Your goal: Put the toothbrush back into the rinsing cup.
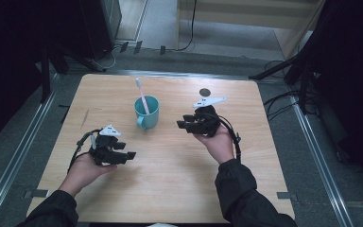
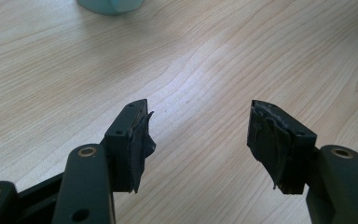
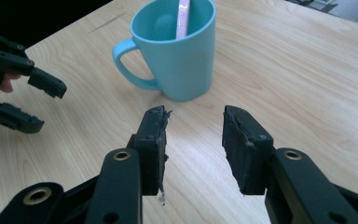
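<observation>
A teal mug (image 1: 147,112) stands upright on the wooden table (image 1: 170,189), handle toward the near left, with a pink toothbrush (image 1: 141,95) leaning in it. My left gripper (image 1: 128,150) rests at the near left, jaws pointing right, open and empty. My right gripper (image 1: 181,122) is right of the mug, jaws pointing left at it, open and empty. In the right gripper view the mug (image 3: 182,56) and toothbrush (image 3: 184,18) stand just beyond my right gripper (image 3: 193,114), apart from it; the left gripper (image 3: 46,108) shows at the left. In the left gripper view my left gripper (image 2: 199,112) hovers over bare wood, the mug's base (image 2: 112,5) at the top.
A small dark round mark (image 1: 204,91) sits on the table behind the right gripper. Metal rails (image 1: 23,142) run along the floor on both sides. Stand legs and cables (image 1: 279,101) lie beyond the far corners.
</observation>
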### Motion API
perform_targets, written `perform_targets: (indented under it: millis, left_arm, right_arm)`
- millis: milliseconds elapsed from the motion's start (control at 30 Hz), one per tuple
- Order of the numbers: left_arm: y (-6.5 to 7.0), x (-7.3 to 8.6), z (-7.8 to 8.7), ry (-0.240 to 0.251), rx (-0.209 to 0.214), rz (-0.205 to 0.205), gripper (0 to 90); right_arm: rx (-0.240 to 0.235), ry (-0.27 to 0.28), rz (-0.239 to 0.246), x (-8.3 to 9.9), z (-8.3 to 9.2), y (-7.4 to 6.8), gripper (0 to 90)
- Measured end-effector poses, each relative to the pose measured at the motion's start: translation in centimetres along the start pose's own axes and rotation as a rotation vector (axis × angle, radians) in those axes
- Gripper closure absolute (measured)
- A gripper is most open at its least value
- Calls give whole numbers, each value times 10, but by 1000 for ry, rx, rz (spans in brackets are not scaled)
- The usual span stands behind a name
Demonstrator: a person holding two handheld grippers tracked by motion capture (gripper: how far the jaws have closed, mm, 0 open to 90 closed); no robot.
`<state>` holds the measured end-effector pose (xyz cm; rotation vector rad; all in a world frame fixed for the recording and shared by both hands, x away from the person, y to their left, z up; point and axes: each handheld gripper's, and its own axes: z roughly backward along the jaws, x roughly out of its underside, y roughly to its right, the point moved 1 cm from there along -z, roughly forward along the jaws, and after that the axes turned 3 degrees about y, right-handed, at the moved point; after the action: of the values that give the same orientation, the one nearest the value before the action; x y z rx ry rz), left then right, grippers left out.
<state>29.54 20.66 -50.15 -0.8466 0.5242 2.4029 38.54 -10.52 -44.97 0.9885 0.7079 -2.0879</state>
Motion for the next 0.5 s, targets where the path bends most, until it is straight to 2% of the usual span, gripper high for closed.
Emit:
perform_targets:
  millis: [367,500]
  left_arm:
    - [1,-5,-7,-2,12,-10,384]
    - [1,-7,-10,-6,16,-21,383]
  right_arm:
    - [17,-6,-15,21,19,7,598]
    - [24,-11,-1,27,27,7,590]
